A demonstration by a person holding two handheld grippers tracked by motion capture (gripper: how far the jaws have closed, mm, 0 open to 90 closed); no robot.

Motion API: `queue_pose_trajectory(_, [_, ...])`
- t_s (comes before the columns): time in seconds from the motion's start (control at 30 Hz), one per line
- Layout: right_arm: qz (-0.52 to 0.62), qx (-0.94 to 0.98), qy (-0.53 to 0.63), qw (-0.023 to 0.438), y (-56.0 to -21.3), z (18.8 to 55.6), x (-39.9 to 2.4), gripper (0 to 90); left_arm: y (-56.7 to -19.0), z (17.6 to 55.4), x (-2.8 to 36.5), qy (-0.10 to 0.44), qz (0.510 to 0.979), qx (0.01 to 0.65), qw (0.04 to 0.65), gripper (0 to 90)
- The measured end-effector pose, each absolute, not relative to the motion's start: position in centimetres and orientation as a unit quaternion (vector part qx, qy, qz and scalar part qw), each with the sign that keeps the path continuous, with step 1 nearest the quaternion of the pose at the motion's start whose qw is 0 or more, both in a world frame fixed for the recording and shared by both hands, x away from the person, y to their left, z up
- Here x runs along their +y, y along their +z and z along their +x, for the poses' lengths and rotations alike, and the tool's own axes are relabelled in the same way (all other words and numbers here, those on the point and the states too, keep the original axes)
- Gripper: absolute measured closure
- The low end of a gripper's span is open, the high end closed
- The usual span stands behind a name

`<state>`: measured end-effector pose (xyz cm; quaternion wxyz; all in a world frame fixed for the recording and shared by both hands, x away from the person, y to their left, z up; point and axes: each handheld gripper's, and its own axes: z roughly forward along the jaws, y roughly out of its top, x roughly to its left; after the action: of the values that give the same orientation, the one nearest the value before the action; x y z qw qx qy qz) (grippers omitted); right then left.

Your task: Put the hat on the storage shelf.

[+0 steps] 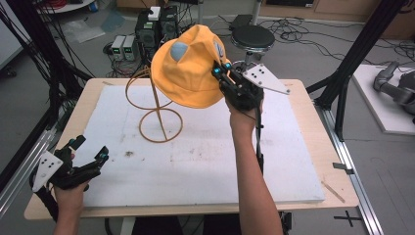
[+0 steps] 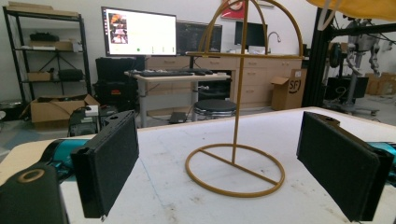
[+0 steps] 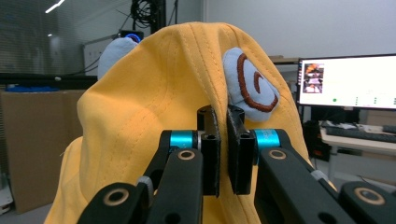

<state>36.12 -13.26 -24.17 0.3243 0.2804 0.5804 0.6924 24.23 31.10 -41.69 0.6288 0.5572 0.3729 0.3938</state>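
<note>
- Right tool (image 1: 221, 69) is up in the air above the far side of the surface (image 1: 205, 161), jaws clenched tight on a fold of the yellow hat (image 1: 188, 68).
- From the right gripper view, the two black jaws pinch the yellow cloth (image 3: 154, 107) between them, nearly pressed together, with a pale blue patch bearing a brown swirl (image 3: 250, 84) just above and to the right of the jaws.
- The hat hangs off the tool's tip, lifted clear of the surface, bulging out to the left of the tool with a blue-grey patch (image 1: 179, 50) on its crown.
- The gold wire stand (image 1: 155, 105) sits just below and left of the held hat, its ring base flat on the white surface; whether the hat touches the stand's top arch is hard to tell.
- Left tool (image 1: 88, 152) rests low at the near left corner of the surface, jaws released and spread wide, nothing between them.
- In the left gripper view, the stand (image 2: 236, 158) stands upright straight ahead, framed between the two open jaws, well apart from them.
</note>
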Motion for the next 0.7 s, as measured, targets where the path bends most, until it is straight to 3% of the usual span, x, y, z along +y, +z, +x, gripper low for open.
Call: queue_pose_trajectory(0.7, [0.275,0.606,0.685,0.296,-25.3,39.3,-4.6,86.3,-41.6,23.6,31.1,0.391,0.557,0.366,0.635,13.3])
